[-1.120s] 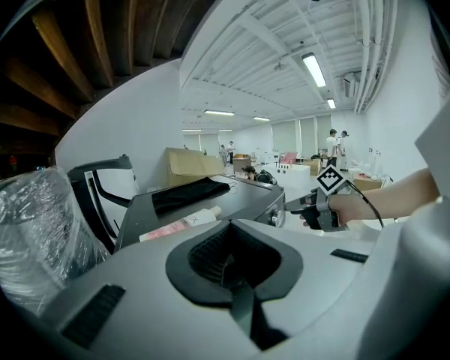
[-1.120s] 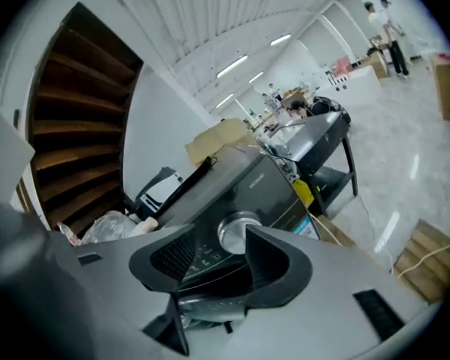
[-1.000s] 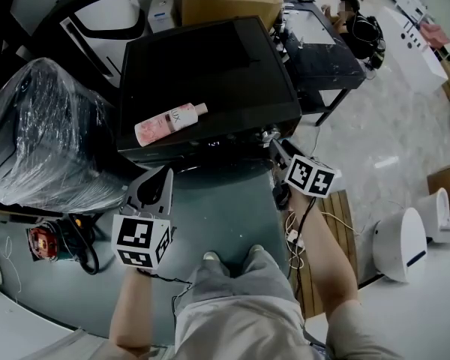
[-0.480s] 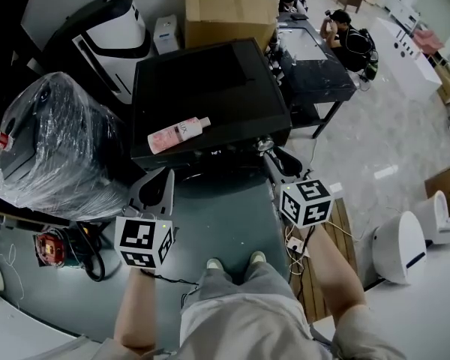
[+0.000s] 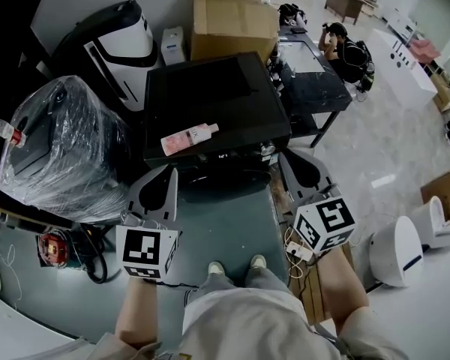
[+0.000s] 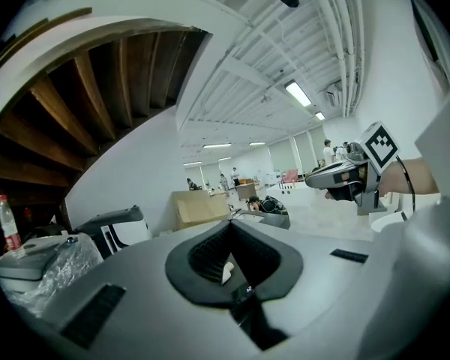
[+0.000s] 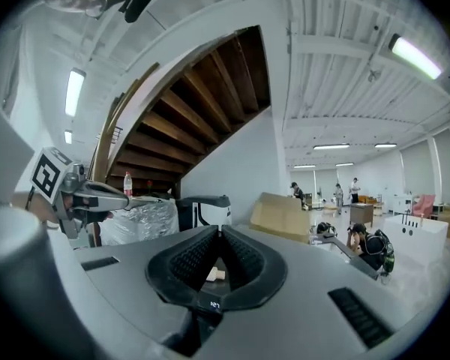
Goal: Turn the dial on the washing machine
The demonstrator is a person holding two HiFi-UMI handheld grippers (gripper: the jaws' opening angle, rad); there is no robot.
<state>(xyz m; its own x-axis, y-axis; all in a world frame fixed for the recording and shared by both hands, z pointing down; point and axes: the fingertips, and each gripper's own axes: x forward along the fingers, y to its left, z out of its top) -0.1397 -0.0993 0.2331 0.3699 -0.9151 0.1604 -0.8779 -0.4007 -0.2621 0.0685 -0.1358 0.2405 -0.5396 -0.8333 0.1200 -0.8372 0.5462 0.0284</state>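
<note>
The left gripper is pressed together; the right gripper has just been closed, empty, near the dial.

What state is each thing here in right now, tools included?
left tool: shut, empty
right tool: just closed, shut, empty
dial: no tool on it
pink bottle: lying on its side atop washing machine
wrapped bundle: covered in clear film

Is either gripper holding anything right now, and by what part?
Nothing is held: the left gripper is shut and empty, and the right gripper's jaws have just closed on nothing.
</note>
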